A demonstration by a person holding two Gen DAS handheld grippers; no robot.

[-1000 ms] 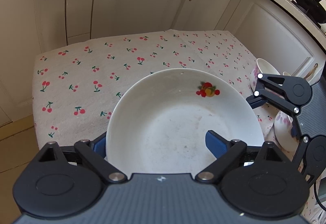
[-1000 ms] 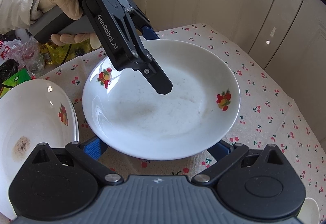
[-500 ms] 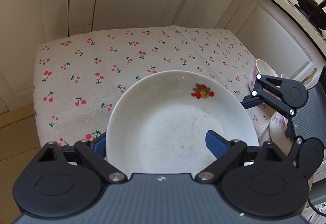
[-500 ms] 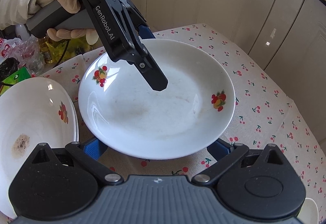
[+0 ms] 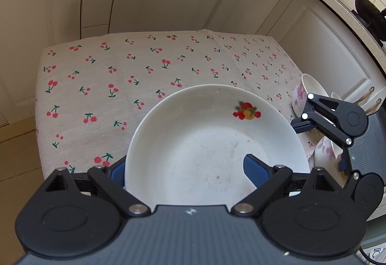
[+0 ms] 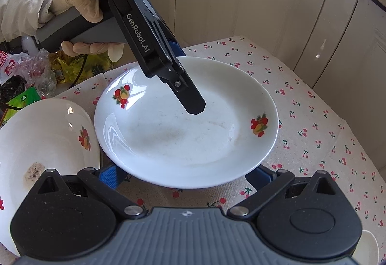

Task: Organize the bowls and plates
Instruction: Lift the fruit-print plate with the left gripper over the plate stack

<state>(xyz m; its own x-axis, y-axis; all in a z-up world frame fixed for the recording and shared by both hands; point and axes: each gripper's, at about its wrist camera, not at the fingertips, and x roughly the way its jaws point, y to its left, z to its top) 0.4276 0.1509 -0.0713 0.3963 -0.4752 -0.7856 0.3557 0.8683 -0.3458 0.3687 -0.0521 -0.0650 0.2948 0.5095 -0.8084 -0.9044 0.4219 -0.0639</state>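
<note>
In the left wrist view, the left gripper (image 5: 184,169) is clamped on the near rim of a white ceramic deep plate with fruit decals (image 5: 212,142), one blue pad inside the plate and the other under its rim, so the plate is carried above the cherry-print tablecloth (image 5: 115,86). At the right edge the black right gripper (image 5: 301,123) shows side-on, beside two white bowls with pink flower patterns (image 5: 311,90), one tipped on its side. In the right wrist view, the same plate sits tilted between the camera and the left gripper, which a gloved hand (image 6: 82,14) holds; its black finger (image 6: 190,101) lies over the plate's inside. The right gripper's blue pads (image 6: 109,174) stand wide apart just under the plate's near rim, gripping nothing. A second white fruit-decal plate with a brown stain (image 6: 45,142) rests at the left, beside it.
</note>
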